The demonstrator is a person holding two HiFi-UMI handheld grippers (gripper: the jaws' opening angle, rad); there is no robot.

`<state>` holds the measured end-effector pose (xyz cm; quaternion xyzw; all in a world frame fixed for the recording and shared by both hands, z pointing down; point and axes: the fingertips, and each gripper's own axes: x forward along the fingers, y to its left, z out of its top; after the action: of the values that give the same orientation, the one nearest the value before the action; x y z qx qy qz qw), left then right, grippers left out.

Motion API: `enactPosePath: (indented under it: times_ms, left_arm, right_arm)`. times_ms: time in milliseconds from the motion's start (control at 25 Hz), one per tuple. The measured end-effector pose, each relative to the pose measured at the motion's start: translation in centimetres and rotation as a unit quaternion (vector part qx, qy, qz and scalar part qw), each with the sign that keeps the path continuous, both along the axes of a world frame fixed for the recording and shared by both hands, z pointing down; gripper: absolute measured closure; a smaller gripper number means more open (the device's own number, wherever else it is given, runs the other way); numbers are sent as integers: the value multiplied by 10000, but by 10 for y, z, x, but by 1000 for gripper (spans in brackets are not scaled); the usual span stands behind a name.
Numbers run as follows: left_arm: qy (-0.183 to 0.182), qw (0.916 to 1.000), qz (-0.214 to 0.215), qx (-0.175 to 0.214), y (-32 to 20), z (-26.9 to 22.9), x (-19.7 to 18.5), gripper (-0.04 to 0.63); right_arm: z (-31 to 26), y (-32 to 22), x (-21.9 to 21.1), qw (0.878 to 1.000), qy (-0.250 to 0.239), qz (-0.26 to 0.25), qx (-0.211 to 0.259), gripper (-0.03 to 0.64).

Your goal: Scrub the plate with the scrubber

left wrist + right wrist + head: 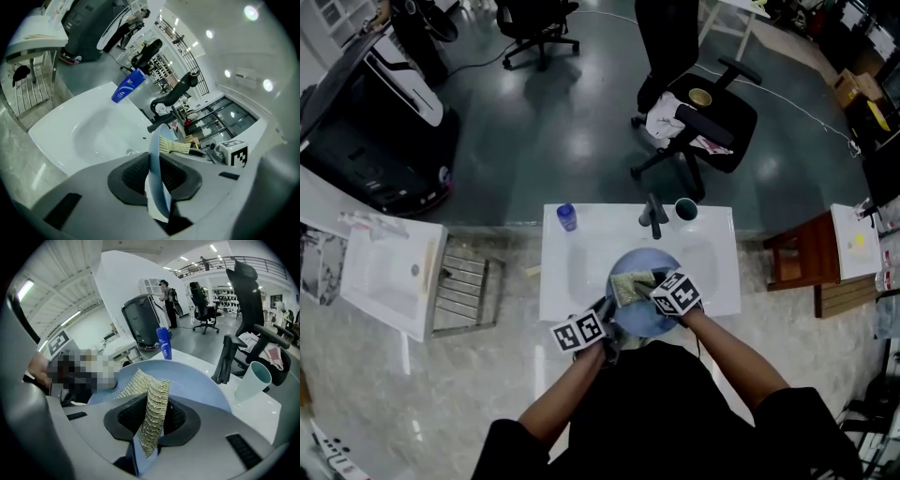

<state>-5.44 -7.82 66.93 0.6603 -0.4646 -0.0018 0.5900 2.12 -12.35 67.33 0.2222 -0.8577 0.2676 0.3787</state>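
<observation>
Pale blue and smooth, the plate (649, 264) hangs over the near side of the white sink (581, 272), right in front of the person. The left gripper (157, 177) has its jaws narrowed onto the plate's near-left rim, so the disc runs edge-on between the pads. The right gripper (151, 420) is pinched on a folded wad of the scrubber (630, 284), a glittery gold-and-silver mesh pad. The free part of the pad lies against the plate's face, toward its left half.

From where I stand, the plate looks stiff and thin. It is probably light, and I would guess it breaks or chips if it drops into the basin. Its glossy face looks slippery, and I cannot tell whether it is wet. Held only at the rim, it will likely try to swivel when the scrubber pushes on the far side. The safer place to press is close to the left gripper's bite, with strokes running toward that grip.

The scrubber looks soft and springy and weighs next to nothing. It crumples where it is pinched, so a hold on the fold seems right, leaving loose mesh free to flatten on the plate.

A black faucet (653, 216), a teal cup (685, 209) and a blue bottle (567, 217) stand along the sink's far edge, well apart from the work.
</observation>
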Motion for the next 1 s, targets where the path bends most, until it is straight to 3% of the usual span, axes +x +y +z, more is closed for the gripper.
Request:
enactPosePath:
  times_ms: [480, 760, 880, 1000]
  left_arm:
    - [113, 9997, 205, 84, 3, -1, -28, 535]
    - [155, 9995, 256, 70, 2, 2, -40, 534]
    - [152, 9995, 274, 66, 1, 5, -46, 534]
    - [100, 9997, 242, 26, -1, 12, -55, 534]
  right_arm:
    - [23, -26, 34, 9938, 982, 507, 105, 549]
    - [31, -35, 60, 9880, 1200, 955, 163, 548]
    - [25, -35, 62, 9883, 945, 1192, 133, 548]
    - [4, -28, 48, 9878, 10, 1552, -145, 549]
